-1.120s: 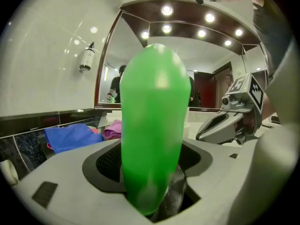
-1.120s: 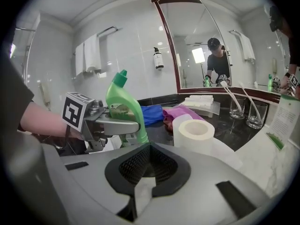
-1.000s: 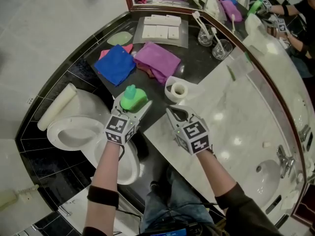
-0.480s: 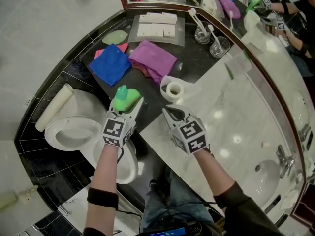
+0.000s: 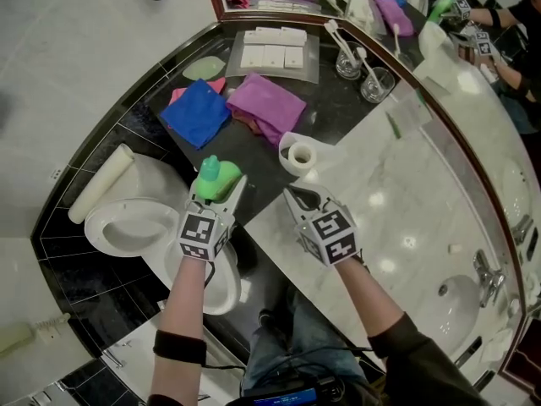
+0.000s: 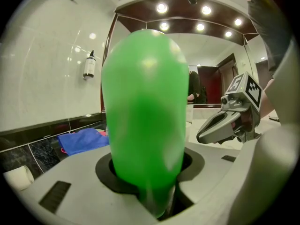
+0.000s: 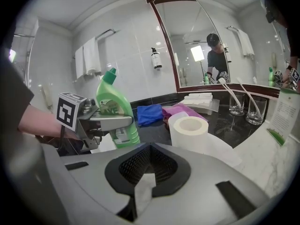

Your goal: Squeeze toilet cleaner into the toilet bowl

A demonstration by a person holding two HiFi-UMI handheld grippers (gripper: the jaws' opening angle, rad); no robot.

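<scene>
The green toilet cleaner bottle stands upright on the dark counter beside the white toilet. My left gripper is shut on its body, and the jaws have just been closing with the bottle between them. In the left gripper view the bottle fills the middle, clamped low between the jaws of the left gripper. The right gripper view shows the bottle held from the side. My right gripper hovers shut just right of it, over the counter edge. A white scrap shows where the jaws of the right gripper meet.
A toilet roll sits just beyond the right gripper. Blue cloth and magenta cloth lie further back, with two glasses by the mirror. The marble counter runs right to a basin.
The left gripper's jaws were spread wide around the bottle a second ago and have closed onto it. Bottle and gripper drifted slightly left. The right gripper has stayed put.
</scene>
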